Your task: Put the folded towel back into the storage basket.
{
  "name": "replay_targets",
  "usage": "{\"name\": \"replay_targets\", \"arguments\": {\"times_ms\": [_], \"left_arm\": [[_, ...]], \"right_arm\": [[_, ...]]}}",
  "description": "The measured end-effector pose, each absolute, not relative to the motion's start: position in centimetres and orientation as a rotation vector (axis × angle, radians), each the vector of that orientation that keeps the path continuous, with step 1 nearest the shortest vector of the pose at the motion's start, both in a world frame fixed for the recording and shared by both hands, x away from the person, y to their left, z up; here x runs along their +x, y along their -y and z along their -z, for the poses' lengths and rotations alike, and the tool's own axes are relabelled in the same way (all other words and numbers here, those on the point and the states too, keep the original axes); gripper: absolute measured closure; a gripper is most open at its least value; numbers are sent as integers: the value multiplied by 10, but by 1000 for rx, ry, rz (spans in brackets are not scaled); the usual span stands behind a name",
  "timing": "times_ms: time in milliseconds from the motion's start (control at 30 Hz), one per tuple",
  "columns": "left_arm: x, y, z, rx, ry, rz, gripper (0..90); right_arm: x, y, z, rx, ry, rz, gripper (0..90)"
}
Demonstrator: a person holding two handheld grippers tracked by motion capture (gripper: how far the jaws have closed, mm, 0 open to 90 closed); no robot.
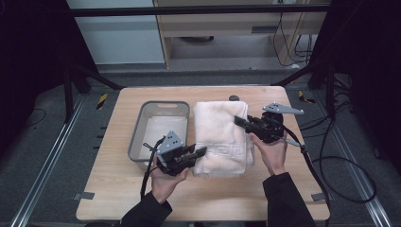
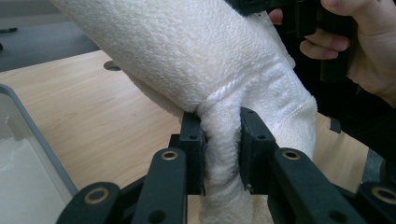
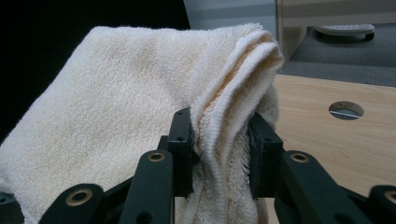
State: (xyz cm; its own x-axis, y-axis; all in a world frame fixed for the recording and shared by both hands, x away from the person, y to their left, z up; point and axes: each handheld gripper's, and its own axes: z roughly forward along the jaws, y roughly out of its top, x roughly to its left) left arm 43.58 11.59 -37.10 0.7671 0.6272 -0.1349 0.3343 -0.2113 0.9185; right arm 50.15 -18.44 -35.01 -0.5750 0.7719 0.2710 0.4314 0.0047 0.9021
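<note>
A light wooden table [image 1: 222, 198] carried everything. A grey plastic basket [image 1: 163, 108] sat on it just beyond the left gripper [image 1: 201, 152], and a folded cream towel [image 1: 222, 132] lay between that gripper and the right gripper [image 1: 239, 120]. A round cable hole [image 1: 234, 98] marked the tabletop just past the towel's far edge.
</note>
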Motion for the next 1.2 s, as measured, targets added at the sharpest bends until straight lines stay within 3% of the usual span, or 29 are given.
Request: {"name": "replay_targets", "arguments": {"times_ms": [1200], "left_arm": [[453,-147,346,1769,-769,-386,732]], "right_arm": [[520,151,316,1181,-1947,-1609,675]]}}
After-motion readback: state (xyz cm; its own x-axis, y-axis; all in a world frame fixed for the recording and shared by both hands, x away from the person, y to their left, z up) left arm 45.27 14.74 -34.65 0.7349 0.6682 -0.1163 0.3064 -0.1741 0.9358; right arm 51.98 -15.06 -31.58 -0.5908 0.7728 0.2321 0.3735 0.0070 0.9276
